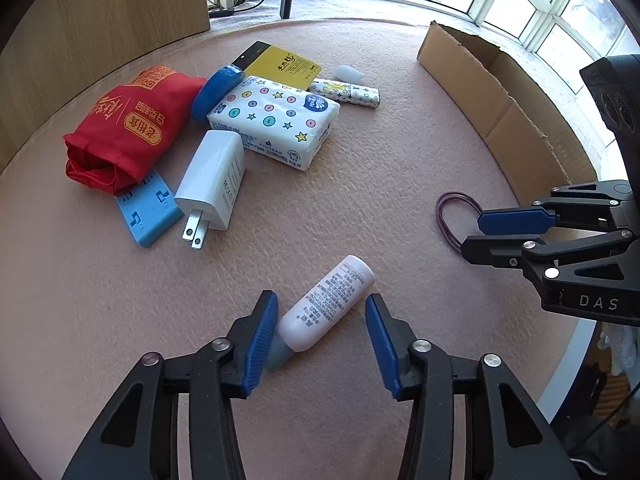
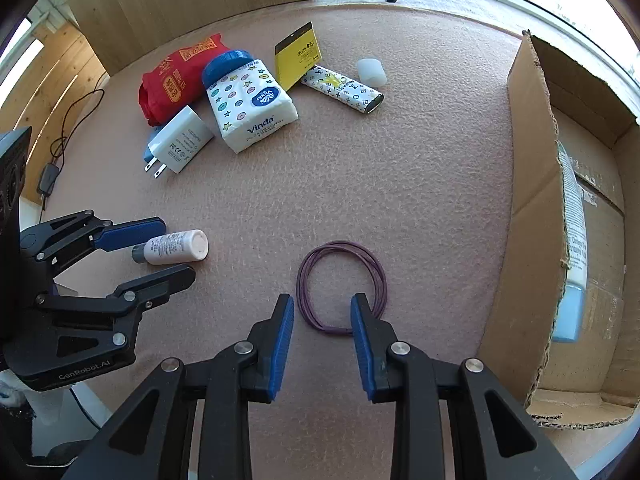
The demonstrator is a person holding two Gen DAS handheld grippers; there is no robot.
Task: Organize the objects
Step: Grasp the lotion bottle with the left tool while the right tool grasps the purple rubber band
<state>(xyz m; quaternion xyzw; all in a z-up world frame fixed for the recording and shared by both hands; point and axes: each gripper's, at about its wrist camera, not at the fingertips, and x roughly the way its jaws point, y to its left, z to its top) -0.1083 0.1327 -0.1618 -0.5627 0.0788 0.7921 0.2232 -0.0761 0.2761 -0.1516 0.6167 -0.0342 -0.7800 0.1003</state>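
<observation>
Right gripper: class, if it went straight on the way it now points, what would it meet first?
Most likely the purple cord loop. The right gripper has its jaws open, and the loop's near edge lies on the mat just ahead, between them. Whether it is low enough to touch the flat loop is unclear.

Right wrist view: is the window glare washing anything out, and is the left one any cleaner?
Right wrist view: the window strip along the top right is blown out white, yet the purple cord loop and cardboard box read sharply; fisheye bends the box wall. Left wrist view: windows upper right also overexposed, but the white bottle between the left claw pads stays crisp, label legible.
</observation>
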